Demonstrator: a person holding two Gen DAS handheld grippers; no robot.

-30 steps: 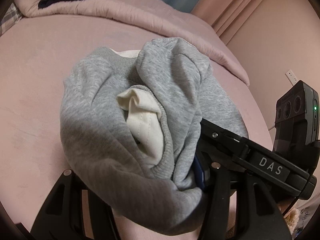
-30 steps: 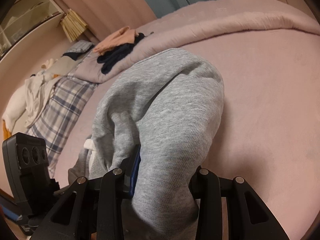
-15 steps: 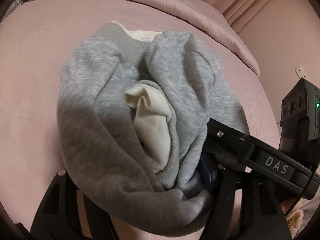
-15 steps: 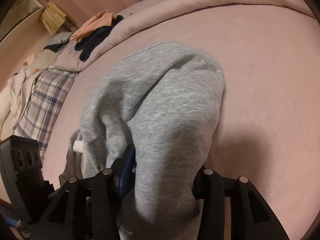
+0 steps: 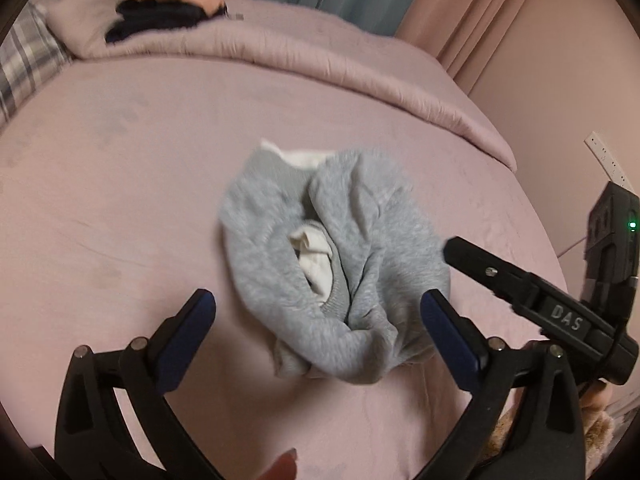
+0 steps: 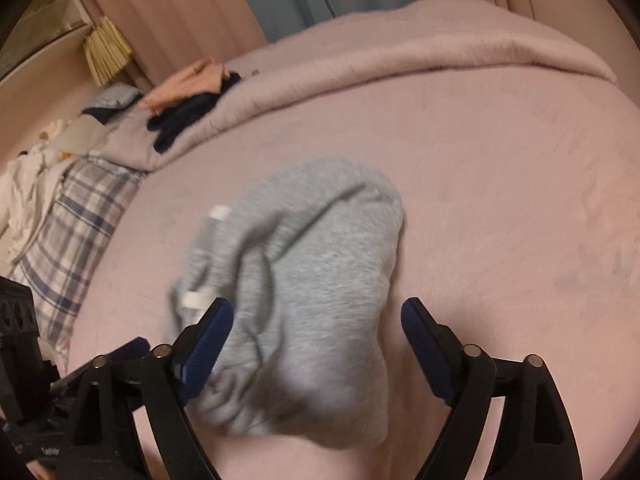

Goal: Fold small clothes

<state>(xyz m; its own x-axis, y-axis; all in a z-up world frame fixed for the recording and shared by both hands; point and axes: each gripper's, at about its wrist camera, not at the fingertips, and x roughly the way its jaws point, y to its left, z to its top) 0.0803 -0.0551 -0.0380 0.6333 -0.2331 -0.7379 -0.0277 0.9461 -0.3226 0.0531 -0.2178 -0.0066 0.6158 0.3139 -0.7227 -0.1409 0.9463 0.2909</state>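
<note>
A small grey sweatshirt [image 5: 360, 240] with a white lining [image 5: 314, 258] lies in a crumpled heap on the pink bed sheet [image 5: 120, 200]. My left gripper [image 5: 318, 300] hovers above its near end. Its jaws are opening wide, and the blue pads [image 5: 192, 320] stand clear of the cloth. In the right wrist view the same sweatshirt [image 6: 320, 272] lies below my right gripper [image 6: 316, 308]. Those jaws are also opening, and the pads do not press on the cloth. One finger of the right gripper [image 5: 500, 276] reaches in from the right in the left wrist view.
A rolled pink duvet [image 5: 320, 64] runs along the back of the bed, with dark and peach clothes [image 5: 168, 16] piled on it. A plaid cloth [image 6: 72, 240] and white laundry [image 6: 24, 192] lie at the left. A wall with a power strip [image 5: 604, 156] stands at the right.
Both grippers have let go of the grey sweatshirt, opened wide and drawn back and up. The sweatshirt has dropped onto the sheet in a heap.
</note>
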